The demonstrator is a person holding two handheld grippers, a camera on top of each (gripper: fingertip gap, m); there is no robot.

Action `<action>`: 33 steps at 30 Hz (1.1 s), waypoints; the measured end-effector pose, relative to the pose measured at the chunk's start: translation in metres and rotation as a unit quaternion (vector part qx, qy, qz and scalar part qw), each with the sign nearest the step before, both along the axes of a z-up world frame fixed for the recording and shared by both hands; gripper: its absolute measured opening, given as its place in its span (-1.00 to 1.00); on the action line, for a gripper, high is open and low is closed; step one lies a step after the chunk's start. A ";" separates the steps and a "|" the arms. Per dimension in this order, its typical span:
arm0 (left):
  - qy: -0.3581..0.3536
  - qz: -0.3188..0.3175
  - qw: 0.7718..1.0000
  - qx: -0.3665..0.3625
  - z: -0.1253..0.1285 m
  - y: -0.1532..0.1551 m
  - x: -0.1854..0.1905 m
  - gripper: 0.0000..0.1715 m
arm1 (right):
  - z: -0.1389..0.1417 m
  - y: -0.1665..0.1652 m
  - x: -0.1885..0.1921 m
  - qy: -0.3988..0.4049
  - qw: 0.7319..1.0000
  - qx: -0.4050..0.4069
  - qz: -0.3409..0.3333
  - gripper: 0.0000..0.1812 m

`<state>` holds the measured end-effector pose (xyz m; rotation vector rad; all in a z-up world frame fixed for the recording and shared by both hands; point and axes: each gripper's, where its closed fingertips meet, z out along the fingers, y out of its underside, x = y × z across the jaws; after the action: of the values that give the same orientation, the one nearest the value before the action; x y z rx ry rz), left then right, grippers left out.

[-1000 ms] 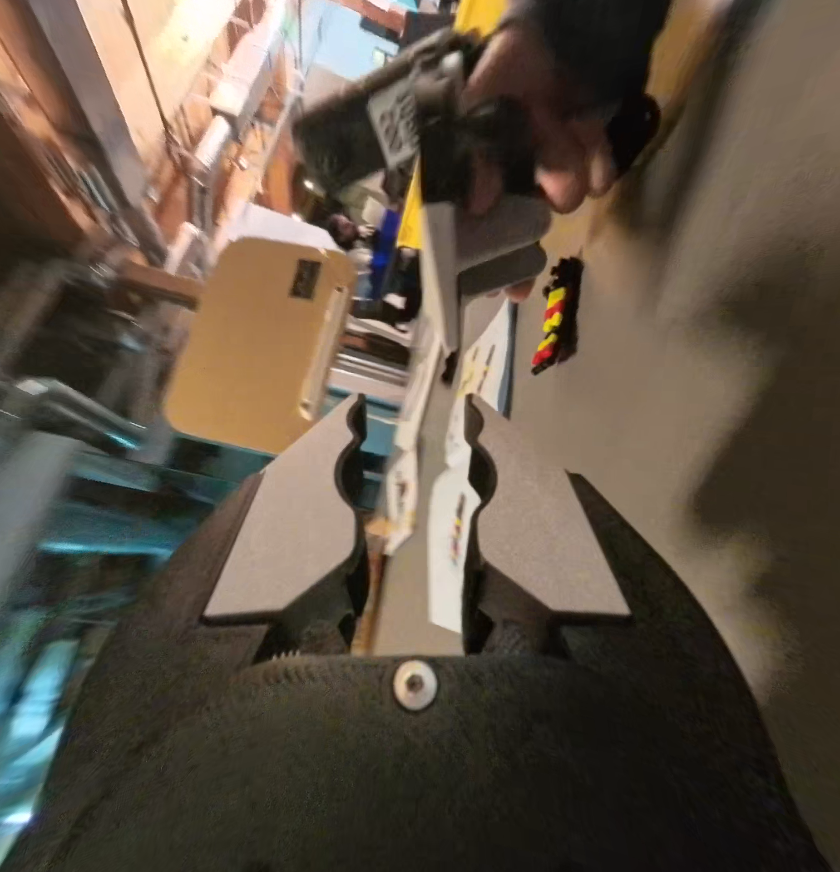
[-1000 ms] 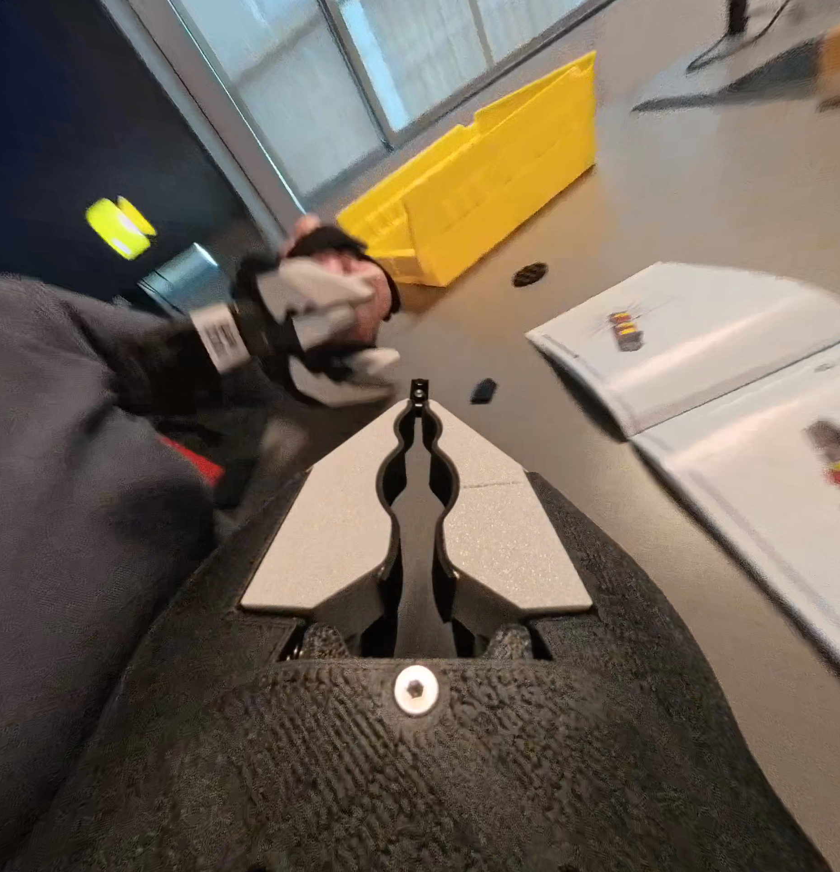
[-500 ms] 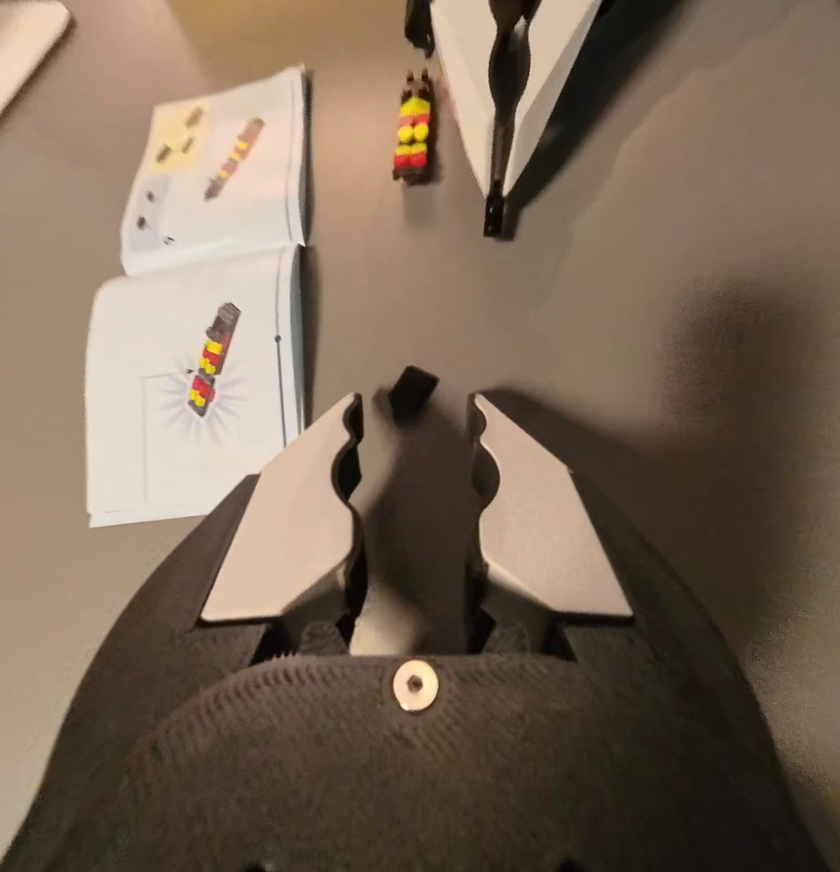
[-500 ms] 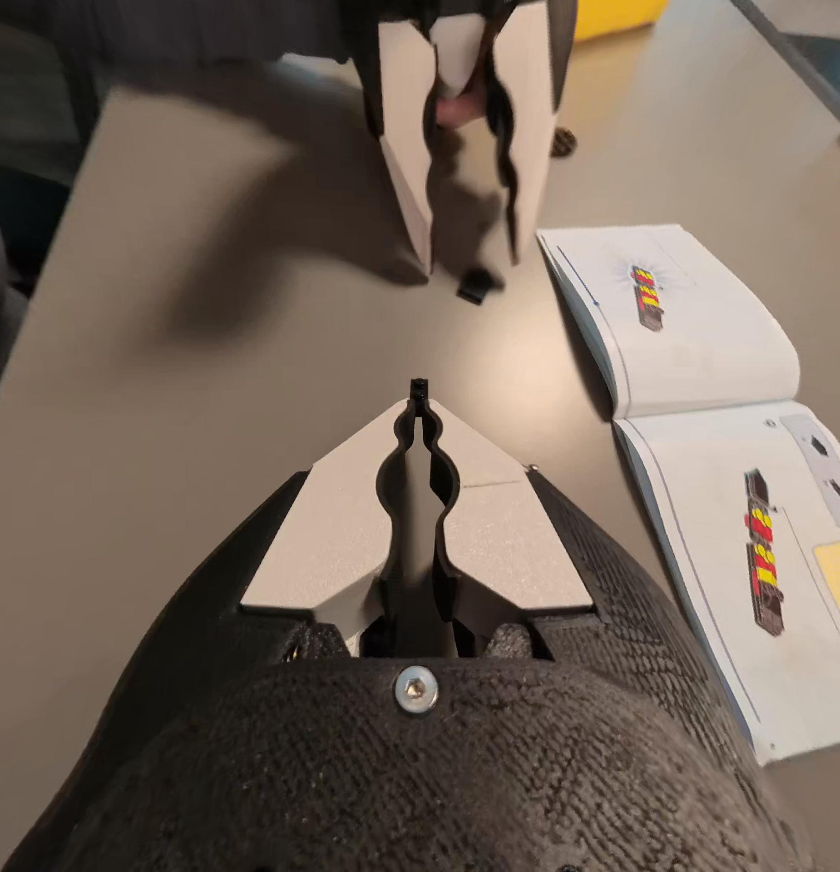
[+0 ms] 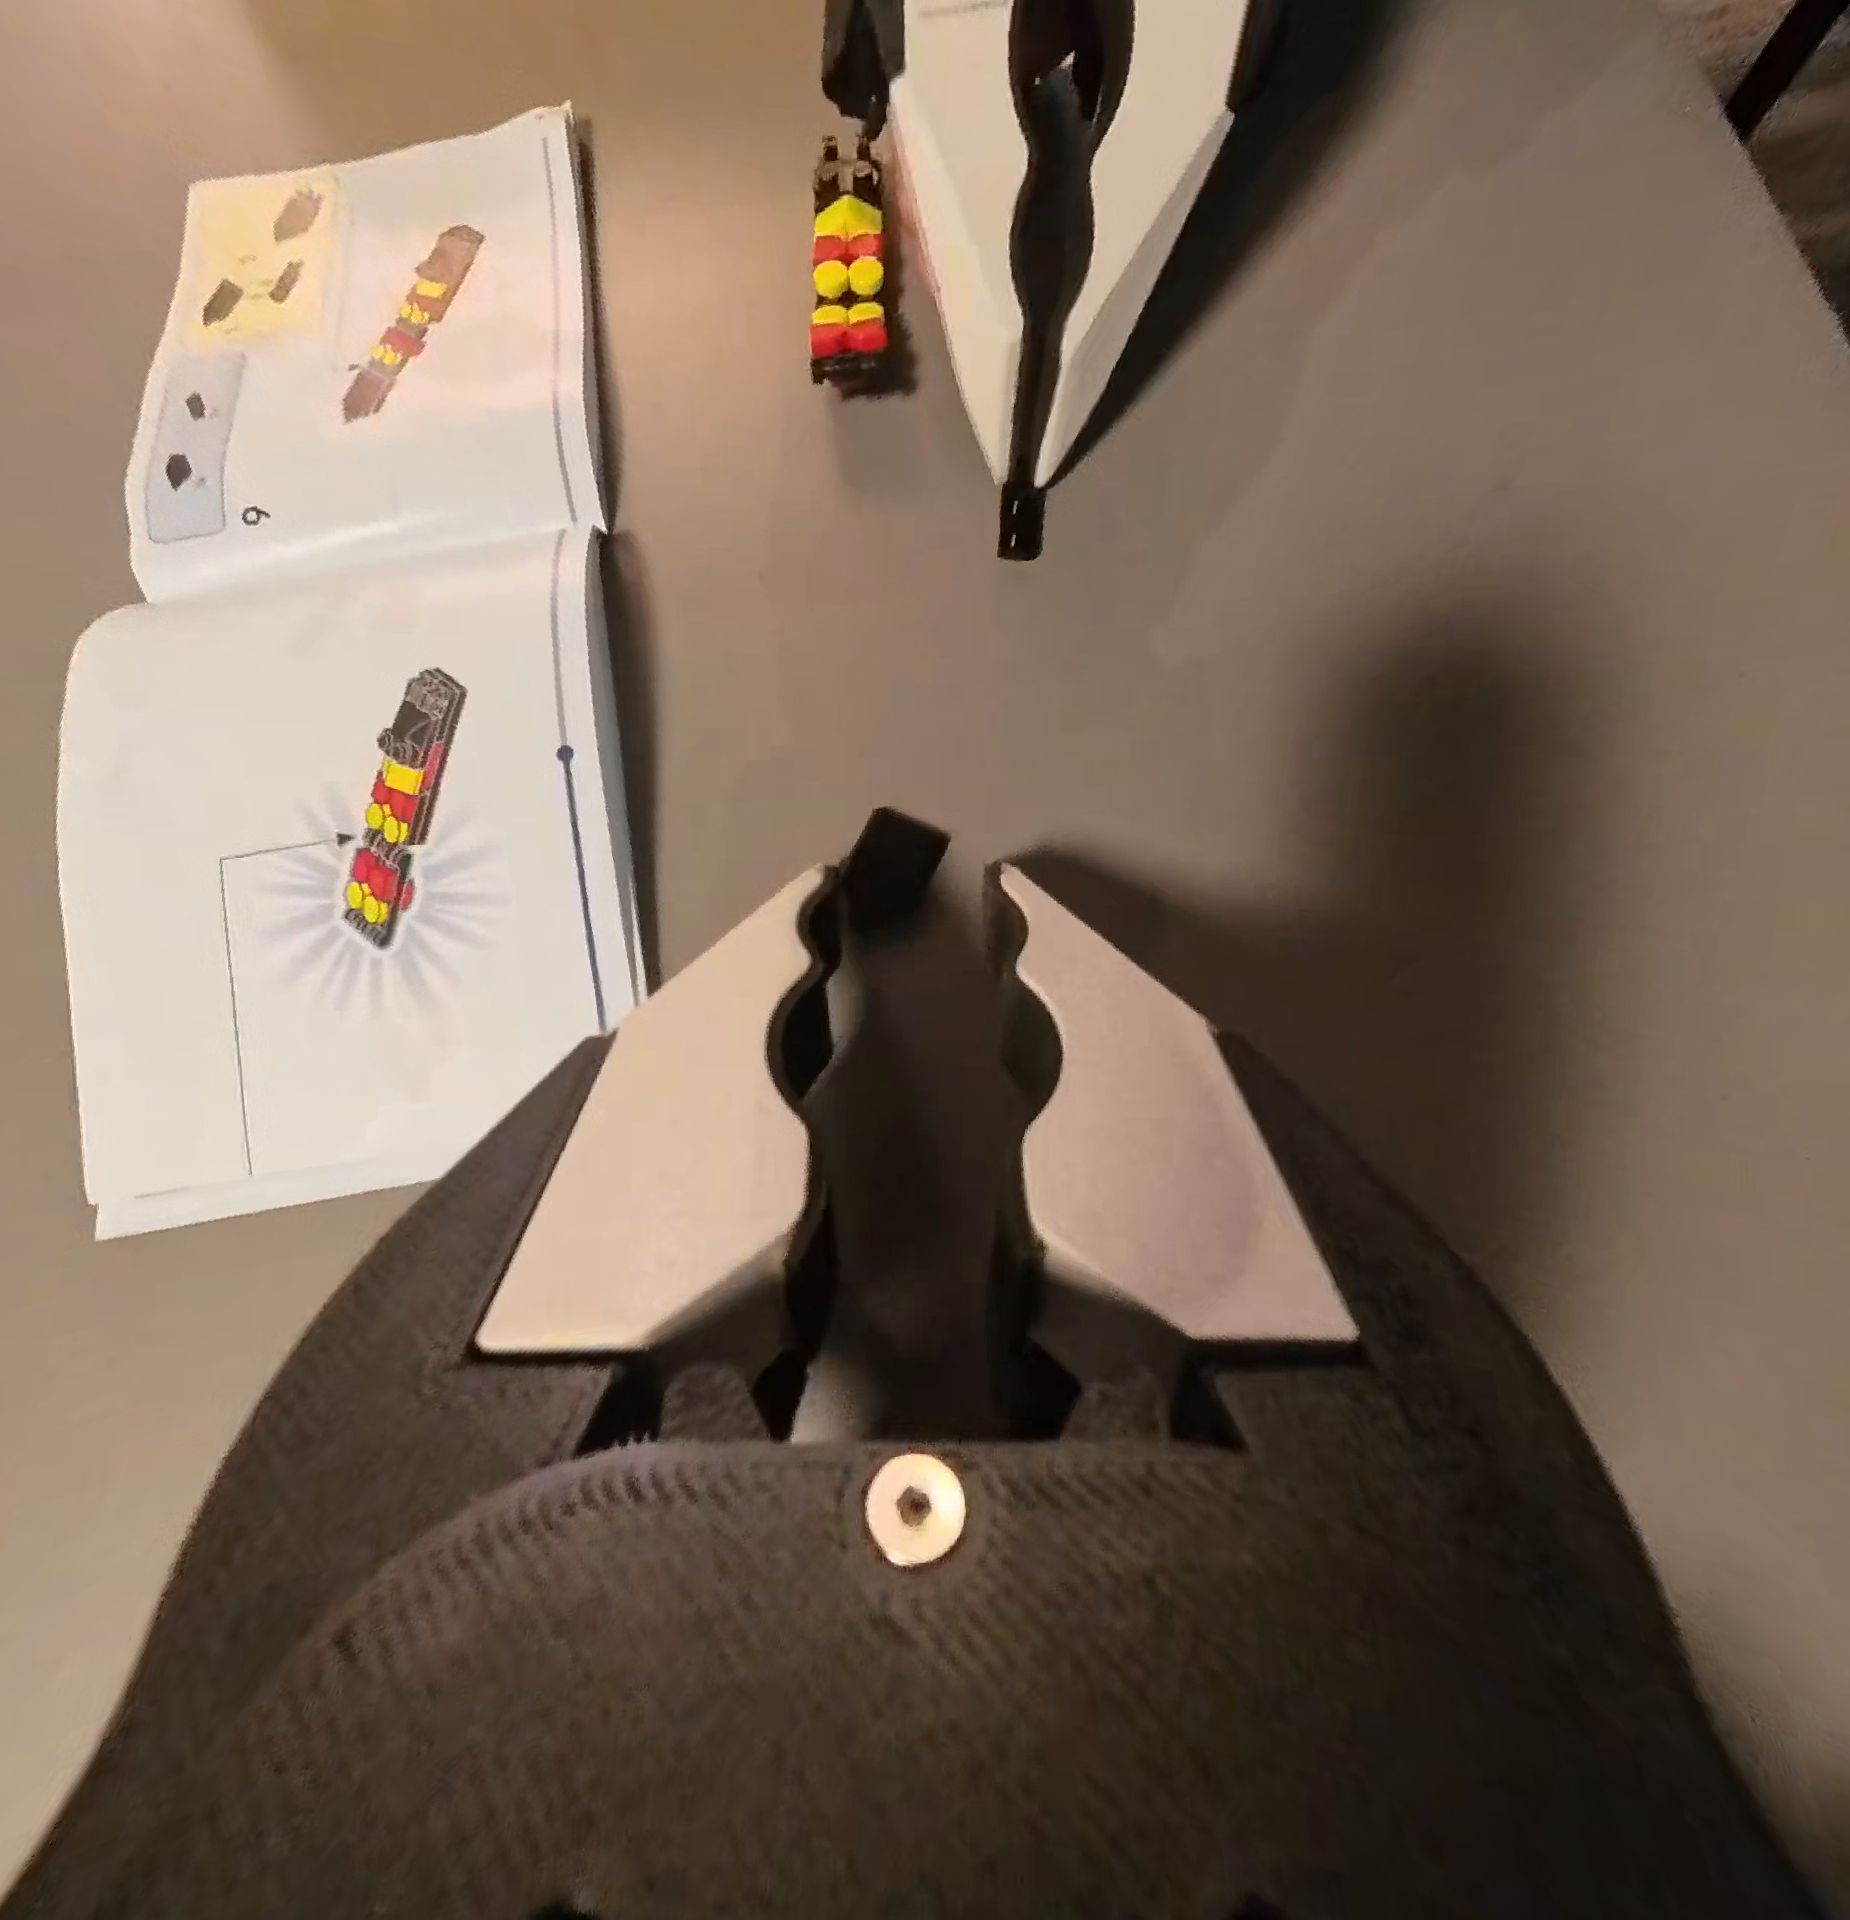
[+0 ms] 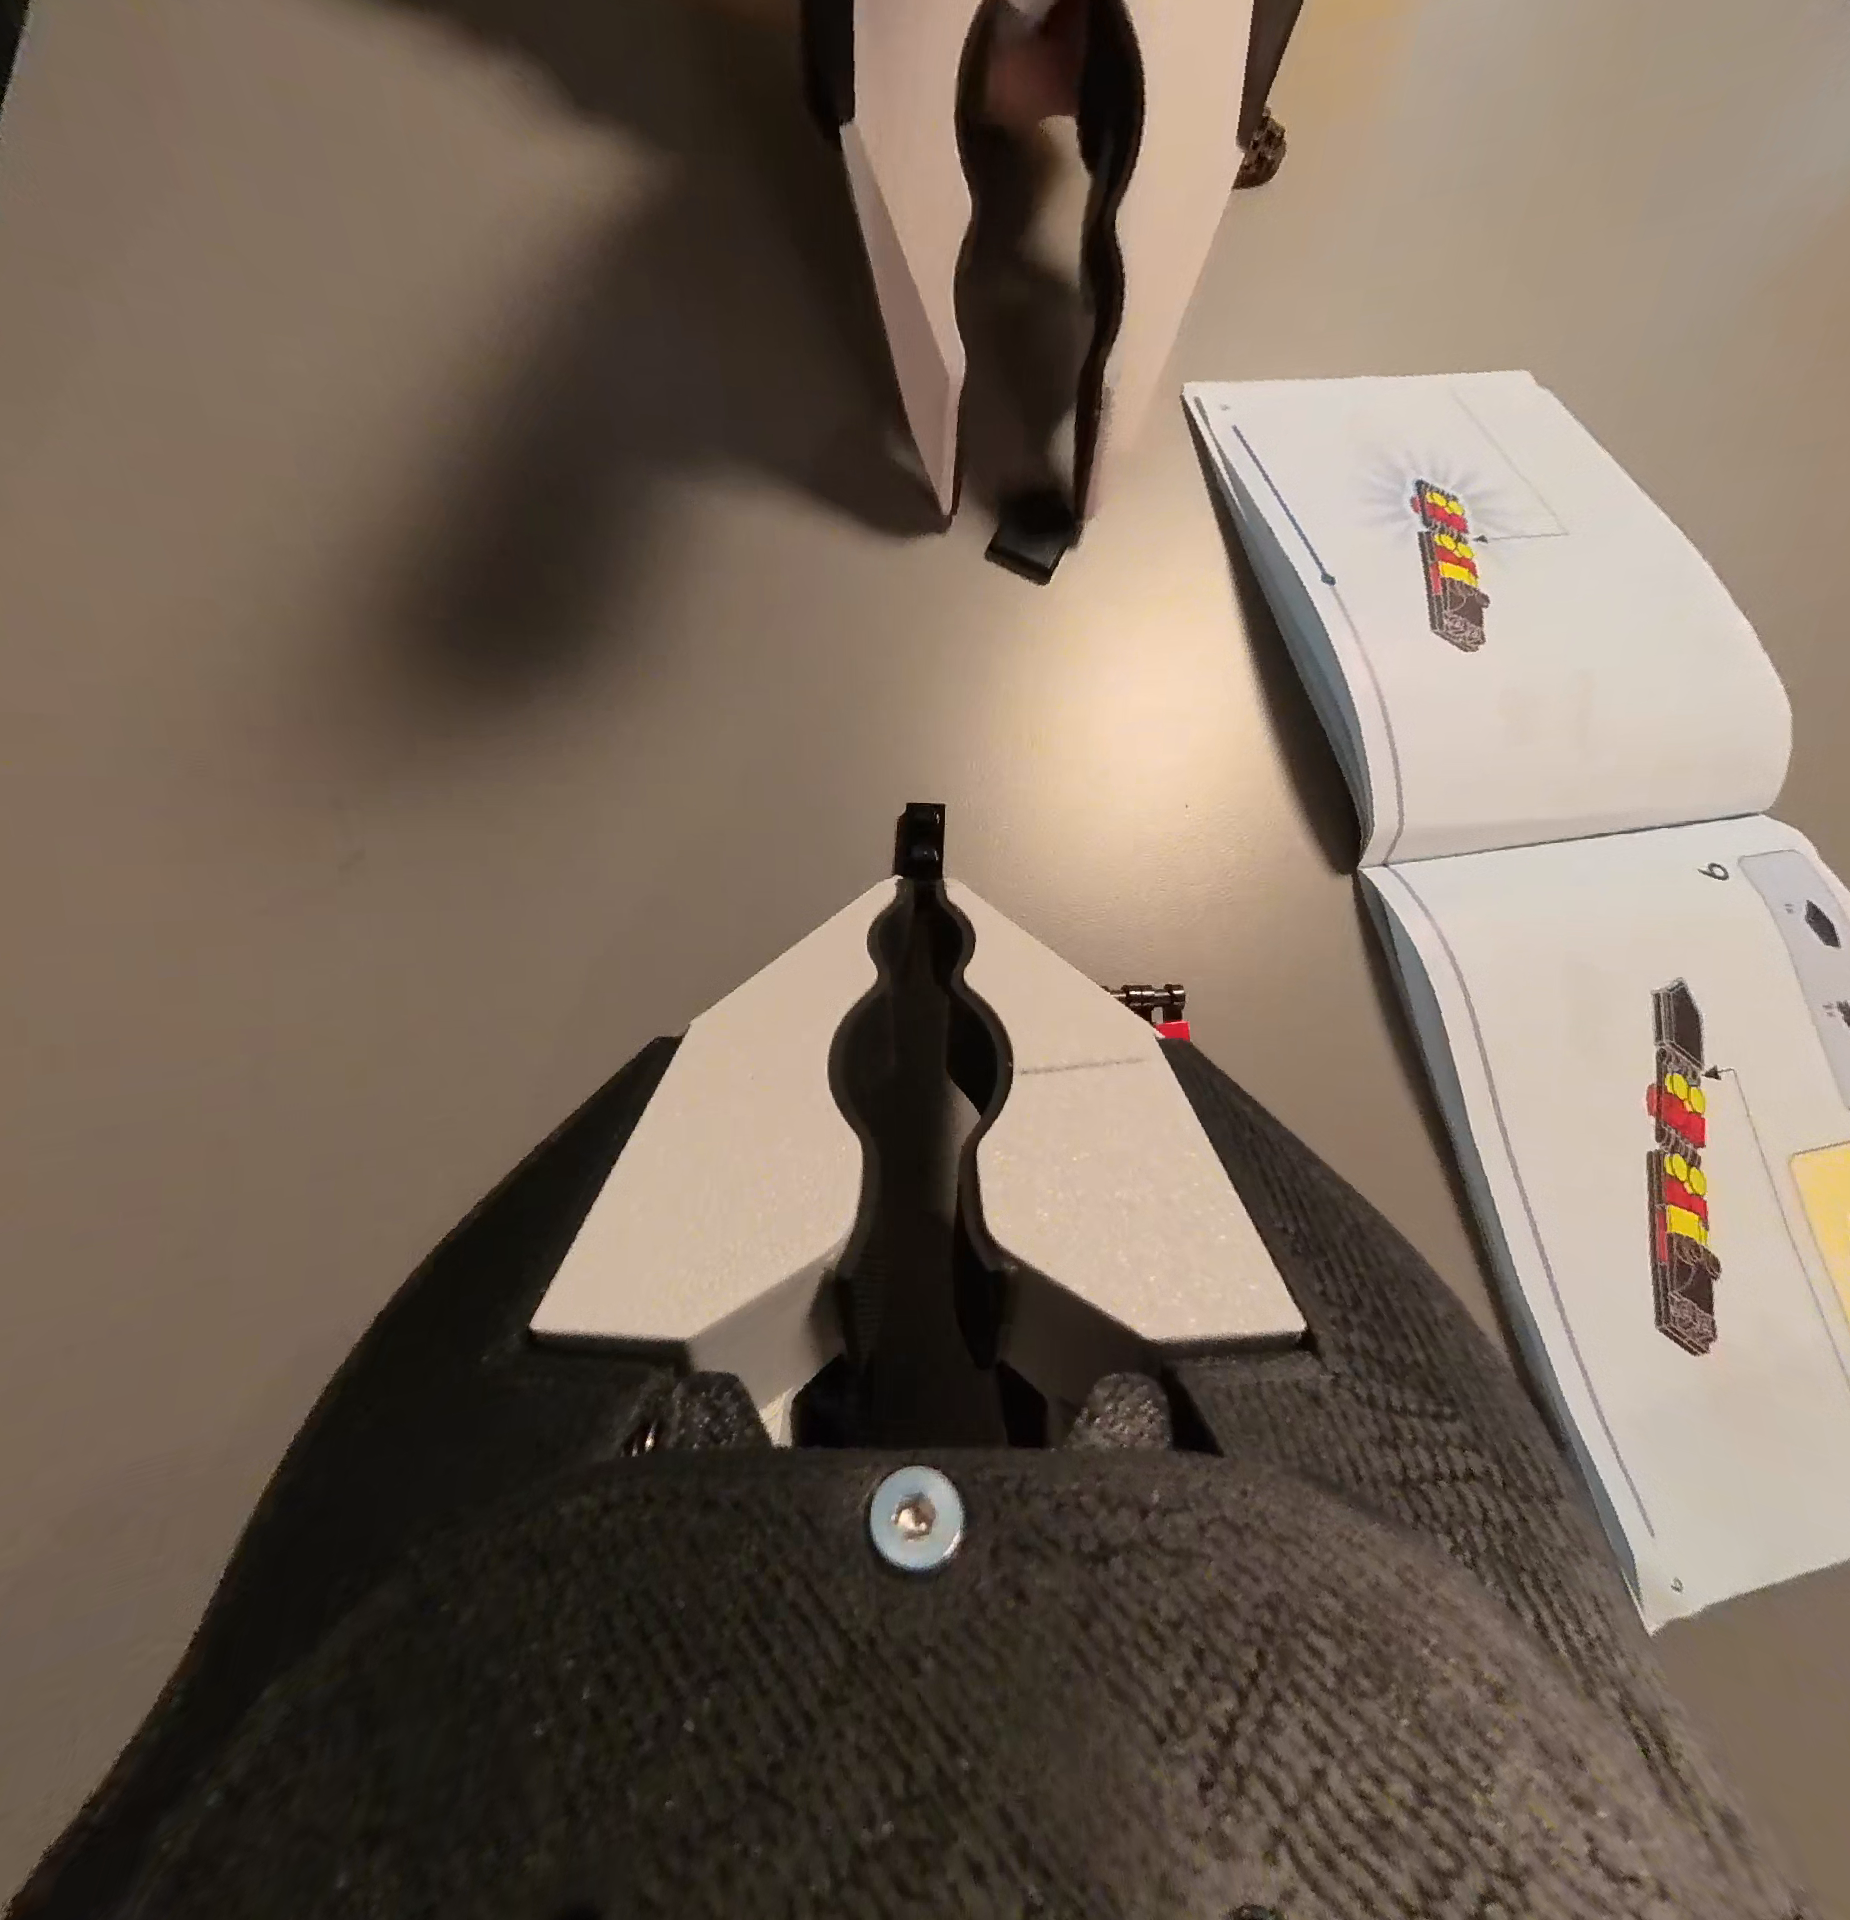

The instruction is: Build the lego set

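Observation:
My left gripper (image 5: 916, 873) is open and low over the grey table. Its fingertips stand on either side of a small black brick (image 5: 895, 862), close to it; the right wrist view shows the same brick (image 6: 1030, 540) between those tips (image 6: 1014, 509). My right gripper (image 6: 919, 883) is shut on a small black piece (image 6: 921, 840) that sticks out past its tips. It also shows at the far side of the left wrist view (image 5: 1020, 483). The partly built model (image 5: 848, 270), black with yellow and red parts, lies beside the right gripper.
An open instruction booklet (image 5: 360, 675) lies flat on the table, on the left of the left wrist view and on the right of the right wrist view (image 6: 1523, 644). A small dark round part (image 6: 1264, 156) sits at the far edge.
The left gripper swung down to the table, moved over the black brick and narrowed its jaws around it. The right gripper kept its black piece and tilted down towards the table.

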<state>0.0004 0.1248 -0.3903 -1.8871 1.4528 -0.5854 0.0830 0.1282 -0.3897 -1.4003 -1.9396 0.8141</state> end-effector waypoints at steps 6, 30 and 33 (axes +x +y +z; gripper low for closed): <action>-0.001 0.019 1.000 -0.024 -0.001 0.003 -0.001 -0.76 | 0.000 0.000 0.000 -0.001 1.000 -0.002 0.000 -0.99; 0.041 0.046 0.909 0.413 0.053 0.031 0.019 -1.00 | 0.028 0.019 -0.010 0.112 0.975 0.190 -0.025 -1.00; 0.077 0.033 0.916 0.393 0.034 0.029 0.026 -1.00 | 0.020 0.020 -0.009 0.087 0.974 0.209 -0.019 -1.00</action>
<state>0.0259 0.1541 -0.3568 -1.3350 1.4181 0.1898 0.0738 0.1480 -0.3699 -1.0716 -1.8095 0.4557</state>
